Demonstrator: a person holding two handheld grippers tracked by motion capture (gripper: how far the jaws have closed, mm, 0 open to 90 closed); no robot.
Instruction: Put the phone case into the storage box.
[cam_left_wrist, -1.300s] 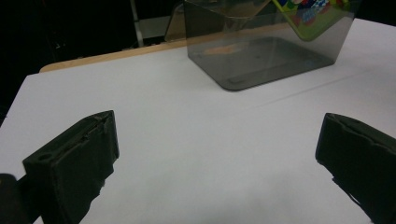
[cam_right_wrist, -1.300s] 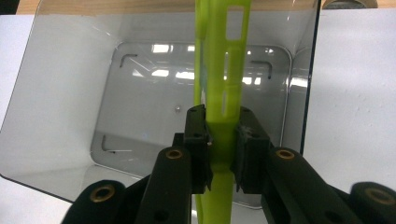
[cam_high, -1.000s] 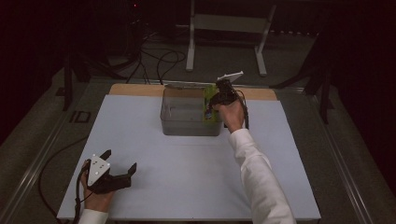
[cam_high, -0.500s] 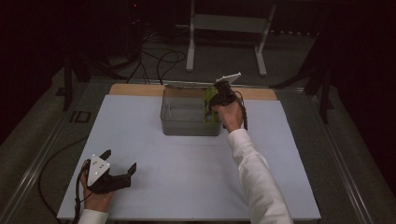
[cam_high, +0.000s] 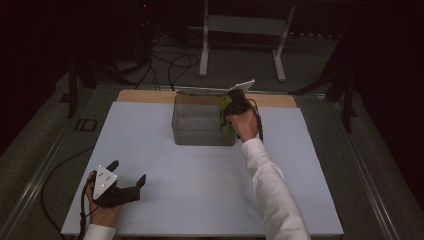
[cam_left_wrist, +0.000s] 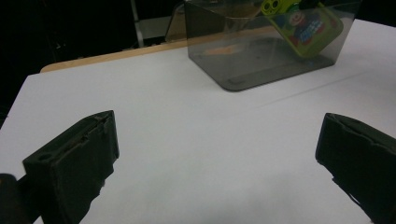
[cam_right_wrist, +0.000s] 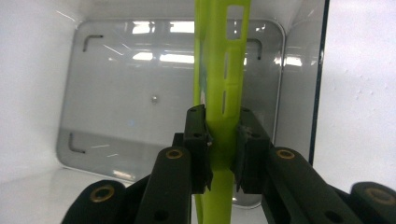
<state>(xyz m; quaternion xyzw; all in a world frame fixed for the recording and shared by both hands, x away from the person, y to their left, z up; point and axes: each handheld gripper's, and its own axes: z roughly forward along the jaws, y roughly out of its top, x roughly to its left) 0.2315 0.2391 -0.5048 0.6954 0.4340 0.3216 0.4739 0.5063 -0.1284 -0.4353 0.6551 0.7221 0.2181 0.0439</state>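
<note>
Right gripper view: green toy (cam_right_wrist: 219, 93) edge-on, thin lime plastic with slots, pinched between the two jaws, which are closed tight on its lower part. Toy hangs inside the bin (cam_right_wrist: 93, 93), above its clear floor. Bin wall at right, white table (cam_right_wrist: 359, 93) beyond it.

High view: right gripper (cam_high: 231, 107) poised over the right end of the bin (cam_high: 200, 125), pointing down into it, toy (cam_high: 223, 106) showing as a green patch at the jaws. Right hand (cam_high: 246, 122) wrapped around the gripper body, forearm in a white sleeve (cam_high: 270, 190) reaching up from bottom centre, extended across the table (cam_high: 200, 200). Bin sits at the far middle of the table, near the wooden strip (cam_high: 145, 96) at the back edge.

Left gripper view: toy (cam_left_wrist: 306, 21) seen through the bin's smoky wall (cam_left_wrist: 224, 42), tilted, cartoon print on its face, upper right part of the bin.

Left gripper (cam_high: 125, 177) well apart from the bin, at the near left corner of the table, held low by the left hand (cam_high: 102, 212). Jaws spread wide, nothing between them. Grey plate (cam_high: 104, 181) on top, cable (cam_high: 82, 205) trailing off toward the table edge.
</note>
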